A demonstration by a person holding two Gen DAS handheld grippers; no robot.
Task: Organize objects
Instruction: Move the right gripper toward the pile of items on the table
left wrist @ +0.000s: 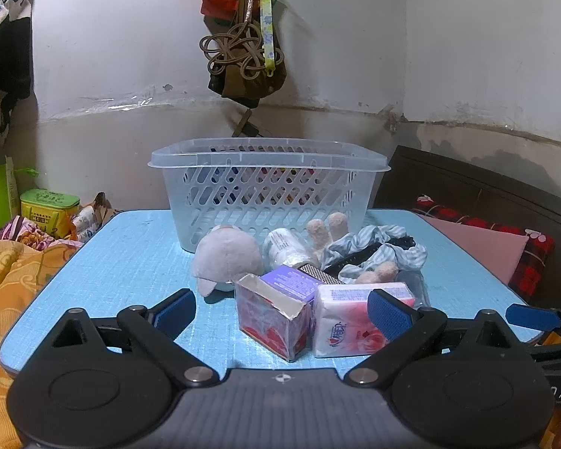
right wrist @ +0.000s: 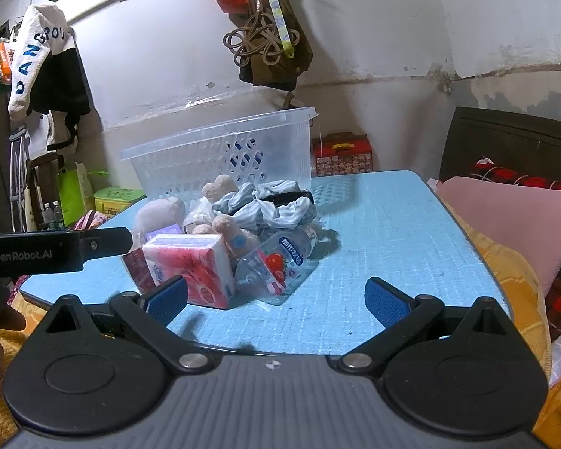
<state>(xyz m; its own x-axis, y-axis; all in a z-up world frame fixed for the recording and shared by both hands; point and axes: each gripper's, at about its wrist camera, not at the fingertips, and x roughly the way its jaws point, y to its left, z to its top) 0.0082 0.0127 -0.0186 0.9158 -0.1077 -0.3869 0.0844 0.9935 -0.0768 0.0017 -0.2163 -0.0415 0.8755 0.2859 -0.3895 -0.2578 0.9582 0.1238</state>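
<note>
My left gripper [left wrist: 282,312] hangs low over the near edge of the blue table [left wrist: 131,258], its blue-padded fingers spread wide and holding nothing. Directly ahead of it, between the fingers' line of sight, stands a small opened carton [left wrist: 271,316], and touching its right side lies a pink tissue pack [left wrist: 355,323], partly behind my right-hand finger pad. Beyond them the pile runs on: a grey plush toy [left wrist: 226,258] ahead and to the left, a clear plastic-wrapped roll [left wrist: 286,249] beside it, and striped blue cloth [left wrist: 377,249] ahead and to the right. Farther still, at the back of the table, stands the clear slotted basket [left wrist: 269,187], upright, with coloured items dimly visible through its walls.

My right gripper [right wrist: 276,297] is likewise spread apart and empty, over bare tabletop. From it, the tissue pack [right wrist: 192,265] lies ahead to the left, just beyond my left finger, with a crushed strawberry-label bottle [right wrist: 280,262] next to it, straight ahead. The basket [right wrist: 220,153] stands behind the pile.
</note>
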